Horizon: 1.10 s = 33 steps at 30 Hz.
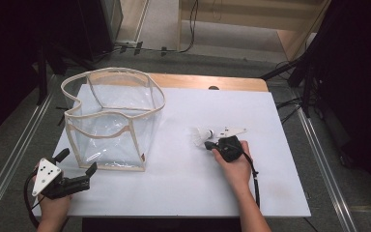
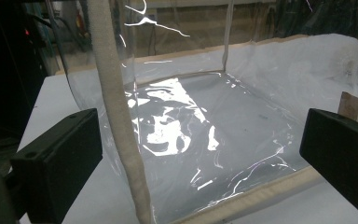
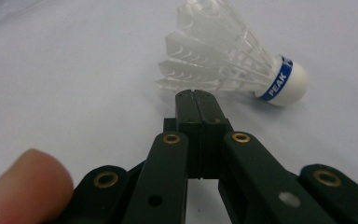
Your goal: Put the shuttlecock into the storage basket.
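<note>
The right gripper (image 3: 196,95), fingers pressed together and empty, is nearing the shuttlecock (image 3: 233,65) just beyond them; the left gripper (image 1: 77,166), fingers apart, is facing the clear bag (image 1: 113,118). Nothing is bagged yet.

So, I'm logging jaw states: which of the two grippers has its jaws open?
The left gripper, beside the clear bag: its jaws stand wide apart. The right gripper, by the shuttlecock, has its jaws pressed together.
</note>
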Tool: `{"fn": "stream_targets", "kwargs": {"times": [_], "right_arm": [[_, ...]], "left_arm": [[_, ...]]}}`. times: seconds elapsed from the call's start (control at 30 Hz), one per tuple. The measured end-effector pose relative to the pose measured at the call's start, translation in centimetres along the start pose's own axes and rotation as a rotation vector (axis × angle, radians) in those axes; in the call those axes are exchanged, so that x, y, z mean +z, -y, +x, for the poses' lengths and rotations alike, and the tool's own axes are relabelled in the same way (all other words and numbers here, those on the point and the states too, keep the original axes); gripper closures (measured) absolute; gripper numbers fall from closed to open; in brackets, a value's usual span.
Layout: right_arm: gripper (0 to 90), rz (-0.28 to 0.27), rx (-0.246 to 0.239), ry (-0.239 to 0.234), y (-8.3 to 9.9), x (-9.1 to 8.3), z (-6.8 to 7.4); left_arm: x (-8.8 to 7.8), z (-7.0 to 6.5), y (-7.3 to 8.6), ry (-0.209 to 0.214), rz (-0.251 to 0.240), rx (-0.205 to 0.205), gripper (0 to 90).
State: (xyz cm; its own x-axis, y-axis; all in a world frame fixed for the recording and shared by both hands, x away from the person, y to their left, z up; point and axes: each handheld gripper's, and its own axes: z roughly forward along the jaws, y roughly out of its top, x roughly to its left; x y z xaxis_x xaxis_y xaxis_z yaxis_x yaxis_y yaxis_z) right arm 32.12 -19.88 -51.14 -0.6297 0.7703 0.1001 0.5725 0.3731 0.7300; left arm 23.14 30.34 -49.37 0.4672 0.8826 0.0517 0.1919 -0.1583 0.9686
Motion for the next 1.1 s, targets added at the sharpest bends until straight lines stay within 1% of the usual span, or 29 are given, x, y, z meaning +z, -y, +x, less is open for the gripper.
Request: {"fn": "stream_targets", "kwargs": {"times": [0.17,0.2,0.3,0.37,0.4,0.43,0.47,0.5,0.53,0.63,0.7,0.73,0.8,0.9,0.93,1.0,1.03,1.07,1.1], "right_arm": [[87.9,0.000,-0.019,-0.003,-1.1,0.4,0.1],[87.9,0.005,-0.019,-0.005,-1.4,0.5,0.2],[87.9,0.013,-0.039,-0.001,-2.2,1.0,0.2],[87.9,0.020,-0.049,0.000,-2.8,1.2,0.1],[87.9,0.026,-0.046,0.002,-3.3,1.5,-0.1],[87.9,0.026,-0.046,0.002,-3.3,1.5,-0.1],[87.9,0.033,-0.055,0.007,-3.8,1.7,-0.3],[87.9,0.033,-0.055,0.007,-3.8,1.7,-0.3],[87.9,0.041,-0.065,0.015,-4.2,1.9,-0.5],[87.9,0.048,-0.078,0.020,-4.7,2.1,-0.7],[87.9,0.047,-0.075,0.024,-5.2,2.2,-0.9],[87.9,0.044,-0.072,0.021,-5.5,2.3,-1.1],[87.8,0.041,-0.065,0.017,-5.7,2.2,-1.3],[87.5,0.048,-0.074,0.015,-5.9,1.8,-1.2],[85.0,0.038,-0.088,0.013,-5.9,1.6,-1.2],[81.3,0.025,-0.083,0.003,-6.0,1.0,-1.3],[78.2,0.011,-0.078,-0.013,-6.1,0.6,-1.5],[75.0,0.002,-0.086,-0.021,-6.1,0.4,-1.7],[71.0,0.001,-0.078,-0.028,-6.2,0.1,-1.7]], "left_arm": [[0.0,0.0,0.0,0.001,0.000,0.001,0.0],[0.0,0.0,0.0,0.003,-0.001,0.001,0.0],[0.0,0.0,0.0,0.003,-0.002,-0.001,0.0],[0.0,0.1,0.0,0.003,-0.001,-0.002,0.0],[-0.1,0.1,0.0,0.002,-0.001,-0.002,0.0],[-0.1,0.1,0.0,0.003,-0.001,-0.002,0.0],[-0.1,0.1,0.0,0.003,-0.001,-0.003,0.0],[-0.1,0.1,0.0,0.003,-0.001,-0.004,0.0],[-0.1,0.1,0.0,0.003,-0.002,-0.004,0.0],[-0.1,0.1,0.0,0.002,-0.001,-0.004,0.0],[-0.1,0.1,0.0,0.002,0.000,-0.003,0.0],[-0.1,0.1,0.0,0.001,0.000,-0.003,0.0],[-0.1,0.1,0.0,0.002,0.000,-0.004,0.0],[-0.1,0.1,0.0,0.002,-0.006,-0.010,0.0],[-0.1,0.2,0.0,0.003,-0.007,-0.011,0.0],[-0.1,0.1,0.0,0.003,-0.006,-0.010,0.0],[-0.1,0.1,0.0,0.003,-0.006,-0.009,0.0],[-0.1,0.1,0.0,0.002,-0.005,-0.009,0.0],[-0.1,0.1,0.0,0.002,-0.005,-0.009,0.0]]}}
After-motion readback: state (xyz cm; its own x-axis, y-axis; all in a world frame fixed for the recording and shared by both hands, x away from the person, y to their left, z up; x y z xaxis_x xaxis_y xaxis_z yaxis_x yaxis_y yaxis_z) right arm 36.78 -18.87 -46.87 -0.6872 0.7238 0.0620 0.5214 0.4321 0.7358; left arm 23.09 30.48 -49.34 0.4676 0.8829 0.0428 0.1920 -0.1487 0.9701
